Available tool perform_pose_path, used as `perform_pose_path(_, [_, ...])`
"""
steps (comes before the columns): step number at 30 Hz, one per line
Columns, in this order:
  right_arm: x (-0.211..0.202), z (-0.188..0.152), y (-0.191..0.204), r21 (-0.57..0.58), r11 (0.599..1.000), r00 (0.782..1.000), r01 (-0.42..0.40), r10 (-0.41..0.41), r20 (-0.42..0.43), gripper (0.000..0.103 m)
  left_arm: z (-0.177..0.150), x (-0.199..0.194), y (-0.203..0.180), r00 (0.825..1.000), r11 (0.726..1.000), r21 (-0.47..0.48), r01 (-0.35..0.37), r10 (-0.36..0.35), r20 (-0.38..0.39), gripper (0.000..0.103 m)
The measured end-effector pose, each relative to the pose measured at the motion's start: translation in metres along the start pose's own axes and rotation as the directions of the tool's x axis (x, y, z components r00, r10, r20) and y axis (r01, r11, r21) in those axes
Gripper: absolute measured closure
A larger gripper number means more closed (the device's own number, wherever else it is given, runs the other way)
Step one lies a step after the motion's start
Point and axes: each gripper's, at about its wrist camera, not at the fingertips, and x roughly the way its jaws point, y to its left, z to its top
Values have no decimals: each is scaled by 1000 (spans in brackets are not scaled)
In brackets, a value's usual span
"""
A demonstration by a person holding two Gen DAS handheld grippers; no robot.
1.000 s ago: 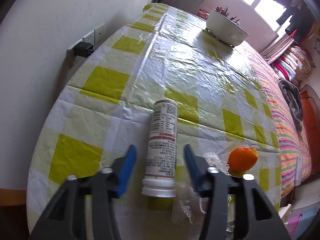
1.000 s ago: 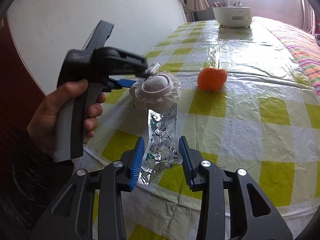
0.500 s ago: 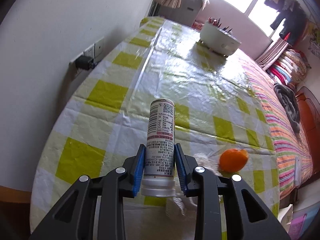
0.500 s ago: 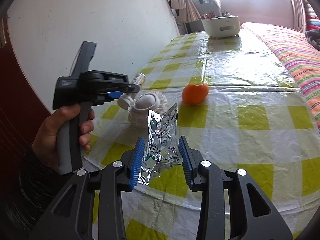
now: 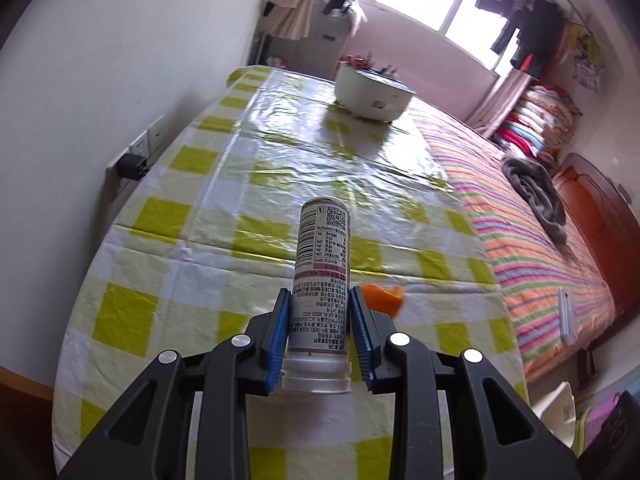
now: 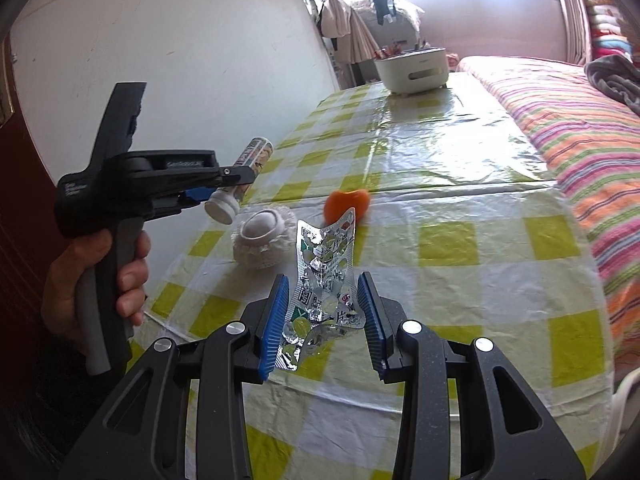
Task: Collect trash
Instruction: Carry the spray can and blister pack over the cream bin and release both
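Observation:
My left gripper (image 5: 320, 300) is shut on a white cylindrical bottle (image 5: 322, 276) with a printed label, cap toward the camera, held above the checked table (image 5: 200, 248). From the right wrist view the bottle (image 6: 248, 168) hangs in the left gripper (image 6: 236, 178) above the table. My right gripper (image 6: 323, 284) is shut on a crumpled silver blister pack (image 6: 326, 272), held above the table's near edge.
An orange peel (image 6: 347, 204) and a white lace-trimmed round object (image 6: 262, 238) lie on the yellow-and-white cloth. A white pot (image 6: 412, 70) stands at the far end. A striped bed (image 6: 580, 128) runs along the right. A wall socket (image 5: 138, 156) is on the left.
My left gripper closed on the bottle and lifted it off the table, tilting it up. My right gripper rose a little with the blister pack still in it.

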Motion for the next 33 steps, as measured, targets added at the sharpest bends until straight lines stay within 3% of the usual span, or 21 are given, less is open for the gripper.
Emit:
perform_pose_path(12, [-35, -5, -29, 18, 998, 997, 67, -67, 41, 68, -31, -7, -64, 998, 990, 127, 68, -66, -23, 74])
perform_pose_path(33, [-98, -19, -93, 96, 981, 978, 170, -179, 103, 68, -80, -12, -161, 984, 938, 300, 174, -155, -87, 74])
